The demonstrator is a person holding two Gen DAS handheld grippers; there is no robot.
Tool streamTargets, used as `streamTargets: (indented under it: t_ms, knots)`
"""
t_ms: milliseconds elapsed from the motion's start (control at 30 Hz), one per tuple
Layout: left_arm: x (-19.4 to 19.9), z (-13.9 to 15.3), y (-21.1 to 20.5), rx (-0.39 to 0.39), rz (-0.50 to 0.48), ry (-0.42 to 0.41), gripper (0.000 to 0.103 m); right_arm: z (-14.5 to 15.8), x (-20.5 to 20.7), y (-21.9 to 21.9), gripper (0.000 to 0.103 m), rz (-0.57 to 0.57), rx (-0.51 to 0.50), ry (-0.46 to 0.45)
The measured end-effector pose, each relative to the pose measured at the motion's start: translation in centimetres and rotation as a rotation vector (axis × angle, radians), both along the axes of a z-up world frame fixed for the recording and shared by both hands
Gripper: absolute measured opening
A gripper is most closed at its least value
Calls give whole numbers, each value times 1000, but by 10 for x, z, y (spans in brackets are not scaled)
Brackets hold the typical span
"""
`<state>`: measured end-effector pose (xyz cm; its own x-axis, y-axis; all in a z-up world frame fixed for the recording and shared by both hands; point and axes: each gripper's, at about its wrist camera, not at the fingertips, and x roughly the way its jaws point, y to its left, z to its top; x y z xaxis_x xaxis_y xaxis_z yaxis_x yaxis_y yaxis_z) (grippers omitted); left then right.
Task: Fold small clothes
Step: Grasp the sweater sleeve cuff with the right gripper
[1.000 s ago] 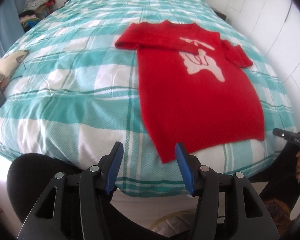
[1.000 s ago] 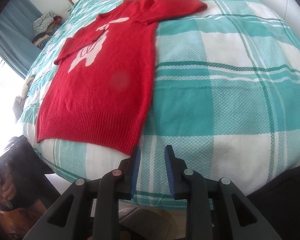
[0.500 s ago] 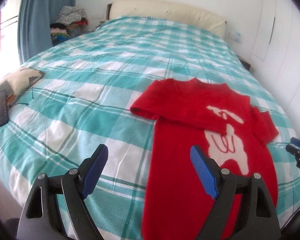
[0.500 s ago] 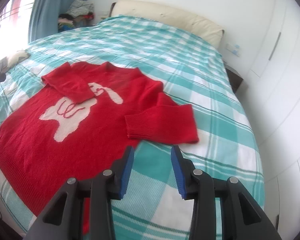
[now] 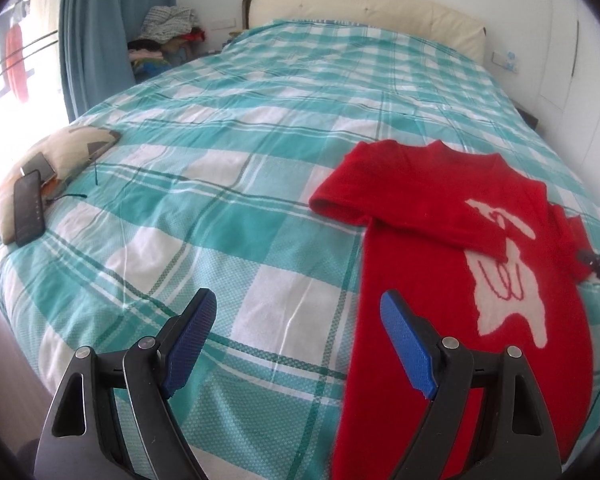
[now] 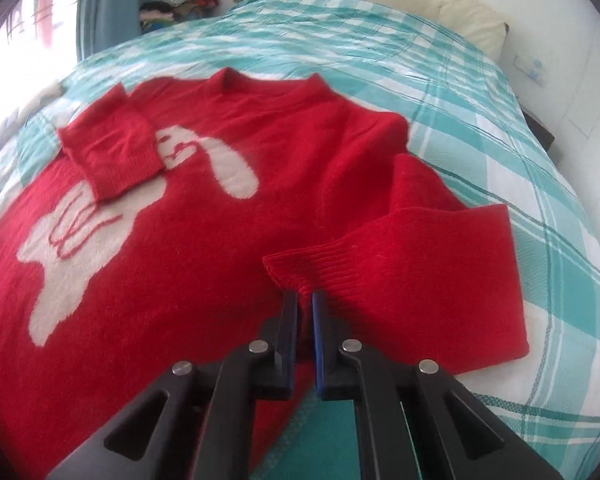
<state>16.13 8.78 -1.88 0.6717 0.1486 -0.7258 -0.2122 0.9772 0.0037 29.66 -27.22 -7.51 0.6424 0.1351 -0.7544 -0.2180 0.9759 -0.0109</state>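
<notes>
While pinched on ribbed cuff (image 6: 320,268) | right gripper (image 6: 305,300) | fuzzy red sweater (image 6: 204,240)

A home bedroom is showing here. A wide bed in a teal-and-white checked bedspread (image 5: 228,208) is stretching ahead of the left claw, ending at a cream padded headboard (image 5: 364,4) against a white wall. Far ahead and to the left, a blue curtain (image 5: 96,28) is hanging by a bright window, and a heap of clothes (image 5: 168,36) is sitting beside it. White wardrobe doors (image 5: 560,48) are standing to the far right.
</notes>
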Motion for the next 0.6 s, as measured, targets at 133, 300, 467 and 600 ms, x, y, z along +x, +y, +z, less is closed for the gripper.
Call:
streamTargets:
  t_ms: [133,300,467,600]
  knots:
    - [0,0,-1,-2,2,6,86,53,-16,-90,6,-266,123,-131]
    - [1,-3,1,-17,12,22,86,76,-62,-199,6,-595,203,-206]
    - [2,-7,2,-50,16,48,86,39,-96,-269,6,-835,414,-91]
    - [1,-8,2,-42,21,50,86,21,-105,-291,6,-904,481,-39]
